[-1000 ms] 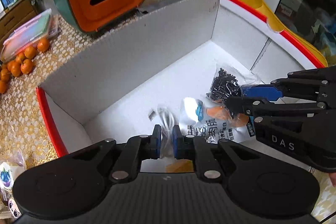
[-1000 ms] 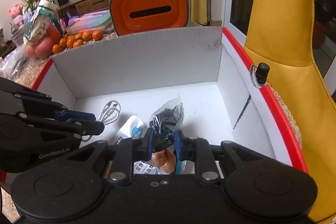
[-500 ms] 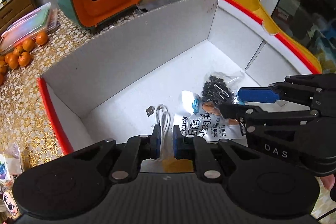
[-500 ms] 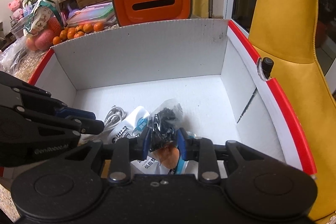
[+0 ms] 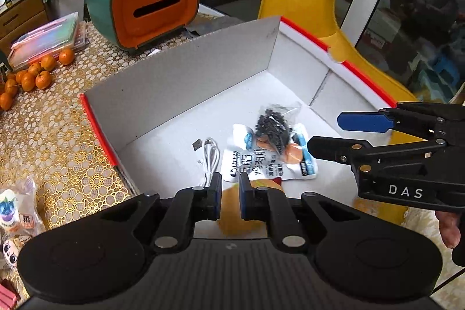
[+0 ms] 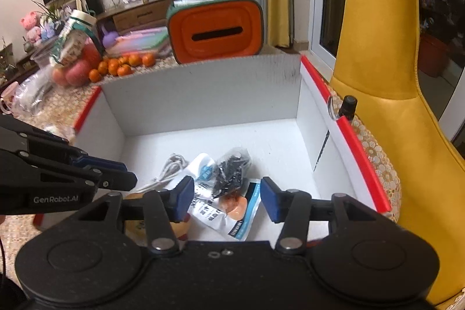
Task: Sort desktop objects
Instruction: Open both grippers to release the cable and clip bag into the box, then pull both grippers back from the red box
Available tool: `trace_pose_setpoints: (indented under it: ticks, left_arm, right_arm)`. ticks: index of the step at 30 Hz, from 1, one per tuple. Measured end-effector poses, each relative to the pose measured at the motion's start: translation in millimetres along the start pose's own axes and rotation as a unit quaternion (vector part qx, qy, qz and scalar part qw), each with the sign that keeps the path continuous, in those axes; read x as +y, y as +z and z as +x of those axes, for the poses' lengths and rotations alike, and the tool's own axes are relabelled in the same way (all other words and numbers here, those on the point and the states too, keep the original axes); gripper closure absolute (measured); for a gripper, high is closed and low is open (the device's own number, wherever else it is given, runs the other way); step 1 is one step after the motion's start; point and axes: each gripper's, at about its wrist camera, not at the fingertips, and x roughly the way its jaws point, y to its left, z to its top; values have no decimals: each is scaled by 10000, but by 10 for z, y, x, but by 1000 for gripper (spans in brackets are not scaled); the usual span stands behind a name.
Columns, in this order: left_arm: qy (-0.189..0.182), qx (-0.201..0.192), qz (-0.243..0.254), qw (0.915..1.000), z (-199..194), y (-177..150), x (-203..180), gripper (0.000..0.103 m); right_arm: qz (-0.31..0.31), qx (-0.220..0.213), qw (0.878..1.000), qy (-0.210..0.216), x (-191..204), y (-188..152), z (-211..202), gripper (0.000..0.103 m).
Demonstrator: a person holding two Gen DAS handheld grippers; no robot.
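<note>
A white cardboard box [image 6: 203, 95] with red rims holds three things: one snack pouch [image 6: 229, 211], one clear bag of small black parts [image 6: 229, 173] lying on it, one coiled white cable [image 6: 165, 170] alongside. The right gripper [image 6: 226, 198], jaws opening and empty, hangs directly above the bag. The left gripper [image 5: 229, 193], clamped shut and empty, is nearer the cable.
</note>
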Motion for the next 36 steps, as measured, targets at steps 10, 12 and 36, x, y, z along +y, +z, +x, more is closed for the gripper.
trace_pose_setpoints:
  ticks: [10,12,36]
  left_arm:
    - [-30,-448,115,9989,-440,-163,-96,93]
    - [11,-541,166,9984,-516,-208,-102,93]
    - [188,-1039,-55,9944,-1005,-783,65,92]
  right_arm:
    - [-83,-371,9990,225,177,-19,-372,51]
    - [-131,-434,9987,250,214,-25,-430,50]
    - [-218,-872,9951,404,539,-288,-769,30]
